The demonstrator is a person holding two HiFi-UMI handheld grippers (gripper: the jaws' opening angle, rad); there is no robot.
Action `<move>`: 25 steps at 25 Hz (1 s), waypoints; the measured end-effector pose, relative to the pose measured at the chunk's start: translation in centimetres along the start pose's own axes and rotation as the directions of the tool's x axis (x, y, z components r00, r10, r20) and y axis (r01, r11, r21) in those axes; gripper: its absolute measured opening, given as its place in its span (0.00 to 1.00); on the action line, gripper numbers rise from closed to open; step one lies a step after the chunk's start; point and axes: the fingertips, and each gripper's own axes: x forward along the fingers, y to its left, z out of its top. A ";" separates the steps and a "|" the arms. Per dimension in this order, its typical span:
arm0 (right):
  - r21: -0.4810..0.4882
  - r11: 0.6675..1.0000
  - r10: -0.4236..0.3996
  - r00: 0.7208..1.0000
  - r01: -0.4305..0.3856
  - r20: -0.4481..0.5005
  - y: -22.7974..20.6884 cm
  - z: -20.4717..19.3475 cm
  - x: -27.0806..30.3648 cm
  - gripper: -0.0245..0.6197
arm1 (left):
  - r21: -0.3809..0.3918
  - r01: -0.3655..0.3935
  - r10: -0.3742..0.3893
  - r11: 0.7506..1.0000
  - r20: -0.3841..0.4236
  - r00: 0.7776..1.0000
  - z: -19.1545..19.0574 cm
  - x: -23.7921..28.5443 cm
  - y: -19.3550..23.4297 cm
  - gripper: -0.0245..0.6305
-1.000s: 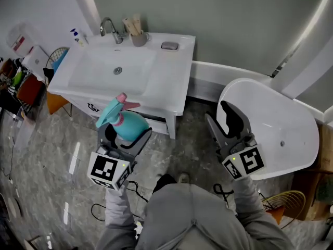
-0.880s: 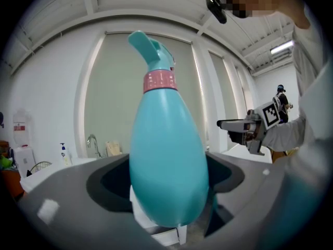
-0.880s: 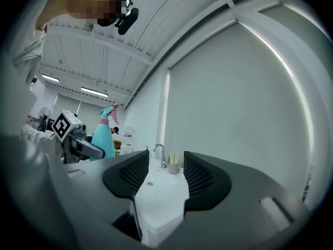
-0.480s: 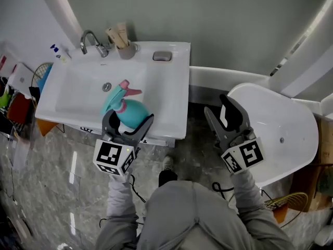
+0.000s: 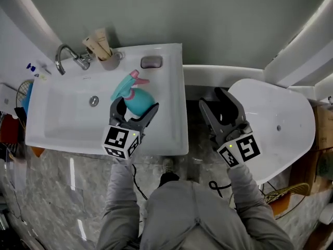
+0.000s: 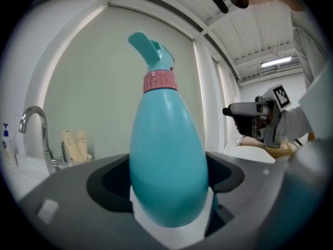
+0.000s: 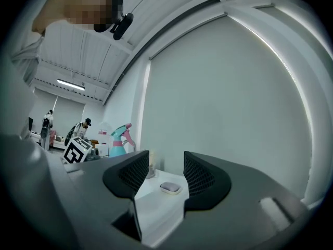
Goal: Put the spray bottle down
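Note:
A teal spray bottle (image 5: 138, 100) with a pink collar and trigger is held upright in my left gripper (image 5: 134, 108), whose jaws are shut on its body. It hangs over the right part of the white sink (image 5: 171, 134). In the left gripper view the spray bottle (image 6: 167, 160) fills the middle between the jaws. My right gripper (image 5: 220, 104) is open and holds nothing; it hovers over the gap between the sink and the white bathtub (image 5: 291, 139). The right gripper view shows the spray bottle (image 7: 119, 139) far off at the left.
A chrome faucet (image 5: 66, 56) and a cup with tubes (image 5: 104, 53) stand at the sink's back left. A grey soap dish (image 5: 151, 62) lies at the back right. The drain (image 5: 93, 101) sits in the basin. Grey marble floor lies below.
The view and both grippers have moved closer over the sink. The left gripper has carried the spray bottle from the sink's front edge to above its right part. The right gripper stays open.

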 end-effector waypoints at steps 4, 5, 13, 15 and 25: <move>0.003 1.000 -0.025 0.999 0.025 -0.024 -0.9 -1.1 1.1 0.36 | 0.013 0.036 -0.036 0.999 -0.046 0.998 -3.3 3.3 1.1 0.73; 0.003 1.000 -0.030 0.999 0.030 -0.030 -1.2 -1.4 1.3 0.36 | 0.016 0.041 -0.040 0.999 -0.052 0.998 -3.9 4.0 1.3 0.73; -0.007 0.998 -0.060 0.996 0.060 -0.064 -2.2 -2.9 2.3 0.36 | 0.024 0.049 -0.047 0.998 -0.096 0.994 -7.6 8.6 2.2 0.73; -0.008 0.998 -0.064 0.995 0.064 -0.071 -2.3 -3.2 2.7 0.36 | 0.036 0.052 -0.048 0.998 -0.112 0.993 -8.5 9.4 2.2 0.73; -0.012 0.997 -0.083 0.993 0.082 -0.082 -3.0 -3.7 2.8 0.36 | 0.061 0.036 -0.025 0.997 -0.176 0.984 -10.5 10.5 1.9 0.73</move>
